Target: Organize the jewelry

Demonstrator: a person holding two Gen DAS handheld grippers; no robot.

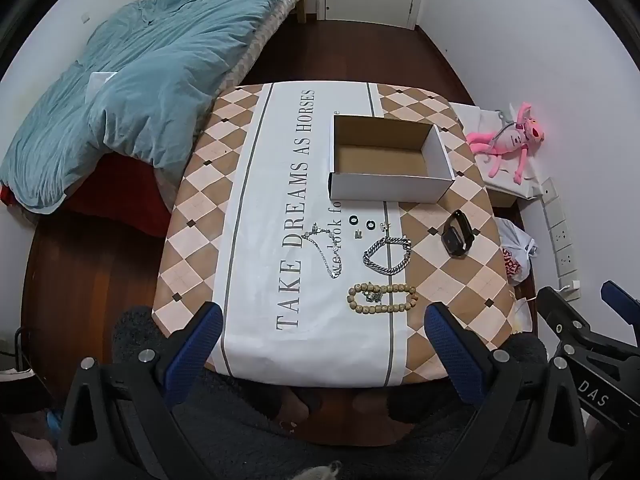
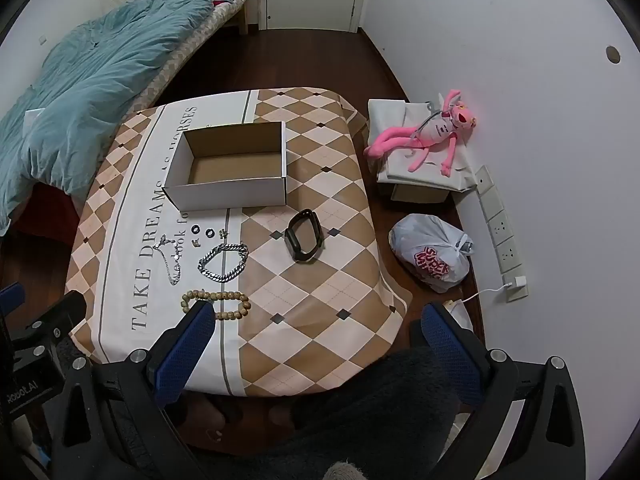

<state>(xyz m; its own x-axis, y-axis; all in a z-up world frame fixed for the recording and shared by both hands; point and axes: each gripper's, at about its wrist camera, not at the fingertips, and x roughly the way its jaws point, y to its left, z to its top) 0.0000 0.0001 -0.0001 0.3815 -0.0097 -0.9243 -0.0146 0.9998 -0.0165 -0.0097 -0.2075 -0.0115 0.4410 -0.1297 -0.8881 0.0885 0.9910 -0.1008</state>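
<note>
An open, empty white cardboard box [image 1: 390,160] [image 2: 232,166] stands at the far side of the cloth-covered table [image 1: 200,208] [image 2: 332,280]. In front of it lie two small black rings [image 1: 362,222] [image 2: 203,231], tiny earrings [image 1: 358,234], a thin silver chain [image 1: 322,250] [image 2: 170,258], a thick silver link bracelet [image 1: 387,256] [image 2: 223,262], a wooden bead bracelet [image 1: 382,300] [image 2: 228,302] and a black smart band [image 1: 458,234] [image 2: 304,240]. My left gripper [image 1: 322,320] is open and empty above the table's near edge. My right gripper [image 2: 320,320] is open and empty, its left finger over the bead bracelet's near side.
A bed with a teal duvet [image 1: 132,80] [image 2: 80,88] stands left of the table. A pink plush toy [image 1: 510,138] [image 2: 432,132] lies on a covered box at the right wall. A white plastic bag [image 2: 434,254] and a power strip [image 2: 500,232] are on the floor.
</note>
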